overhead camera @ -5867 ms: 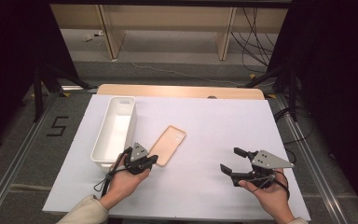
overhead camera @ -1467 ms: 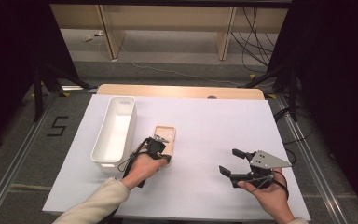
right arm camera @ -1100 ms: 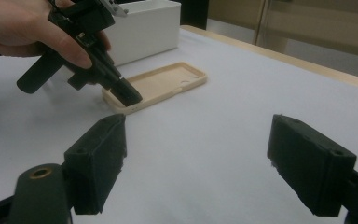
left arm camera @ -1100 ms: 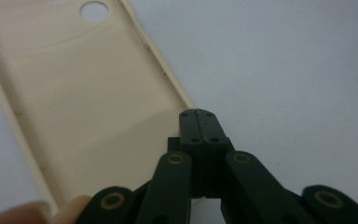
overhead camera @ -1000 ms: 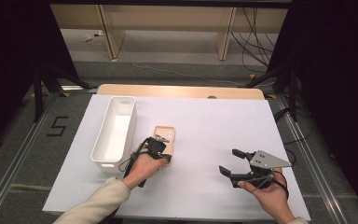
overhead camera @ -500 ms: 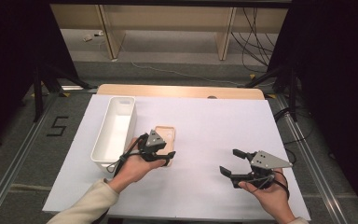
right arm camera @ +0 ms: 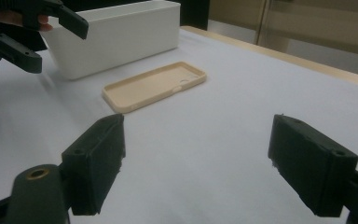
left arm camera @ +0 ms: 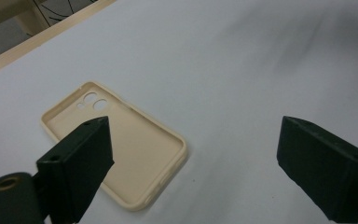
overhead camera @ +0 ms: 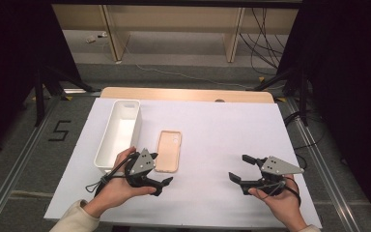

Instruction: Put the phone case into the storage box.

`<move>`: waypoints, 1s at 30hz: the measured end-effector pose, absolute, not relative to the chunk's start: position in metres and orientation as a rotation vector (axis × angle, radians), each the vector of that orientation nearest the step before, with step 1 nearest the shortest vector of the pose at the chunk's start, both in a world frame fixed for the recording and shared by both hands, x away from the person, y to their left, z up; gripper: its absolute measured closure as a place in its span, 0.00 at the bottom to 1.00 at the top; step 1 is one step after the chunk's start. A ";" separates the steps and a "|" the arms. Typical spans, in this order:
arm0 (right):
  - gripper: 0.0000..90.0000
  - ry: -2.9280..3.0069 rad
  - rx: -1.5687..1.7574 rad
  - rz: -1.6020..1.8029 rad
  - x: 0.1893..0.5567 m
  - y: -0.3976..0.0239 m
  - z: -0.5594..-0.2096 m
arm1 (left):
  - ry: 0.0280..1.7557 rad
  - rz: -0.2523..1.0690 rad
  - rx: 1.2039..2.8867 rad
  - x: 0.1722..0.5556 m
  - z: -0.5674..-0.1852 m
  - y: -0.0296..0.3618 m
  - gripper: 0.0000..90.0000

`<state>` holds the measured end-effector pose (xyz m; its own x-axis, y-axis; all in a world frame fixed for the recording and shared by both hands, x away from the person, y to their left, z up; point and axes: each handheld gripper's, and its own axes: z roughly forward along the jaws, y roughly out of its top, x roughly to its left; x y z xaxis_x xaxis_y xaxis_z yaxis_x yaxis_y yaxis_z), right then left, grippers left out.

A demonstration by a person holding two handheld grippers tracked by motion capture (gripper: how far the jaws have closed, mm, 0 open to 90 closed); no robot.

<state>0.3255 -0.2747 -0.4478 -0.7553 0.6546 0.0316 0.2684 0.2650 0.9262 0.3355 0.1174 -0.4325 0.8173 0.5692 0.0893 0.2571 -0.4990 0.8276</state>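
Lying flat and hollow side up on the white table (overhead camera: 212, 140), a beige phone case (overhead camera: 168, 150) sits just right of the white bin (overhead camera: 118, 133), camera cutouts toward the far edge. Left gripper (overhead camera: 159, 169), jaws apart and holding nothing, hovers by the case's near end, w/ the case seen btwn and behind its jaws in the left gripper view. Right gripper (overhead camera: 238, 168), also spread and empty, is well apart at the near right.

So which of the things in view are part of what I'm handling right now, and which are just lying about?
In the job:
- phone case, lying open side up, untouched
- left claw, open beside it

Lying about:
- white bin, left of the case
- right claw, open, well away
- cables on the floor
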 end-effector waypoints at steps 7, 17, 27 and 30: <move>0.21 2.163 0.835 1.511 0.324 -0.273 -0.447 | 0.582 0.445 2.148 0.339 -0.429 0.113 0.17; 0.21 2.149 0.765 1.483 0.322 -0.267 -0.443 | 0.490 0.535 2.386 0.353 -0.427 0.096 0.23; 0.21 2.150 0.788 1.502 0.322 -0.267 -0.445 | 0.208 0.554 2.662 0.375 -0.429 0.067 0.35; 0.21 2.154 0.787 1.504 0.321 -0.267 -0.444 | 0.176 0.569 2.698 0.378 -0.432 0.063 0.35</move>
<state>0.3215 -0.2668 -0.4443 -0.7631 0.6463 -0.0029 0.2198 0.2637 0.9392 0.3783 0.0628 -0.4321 0.9103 0.1959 0.3646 0.0437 -0.9215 0.3859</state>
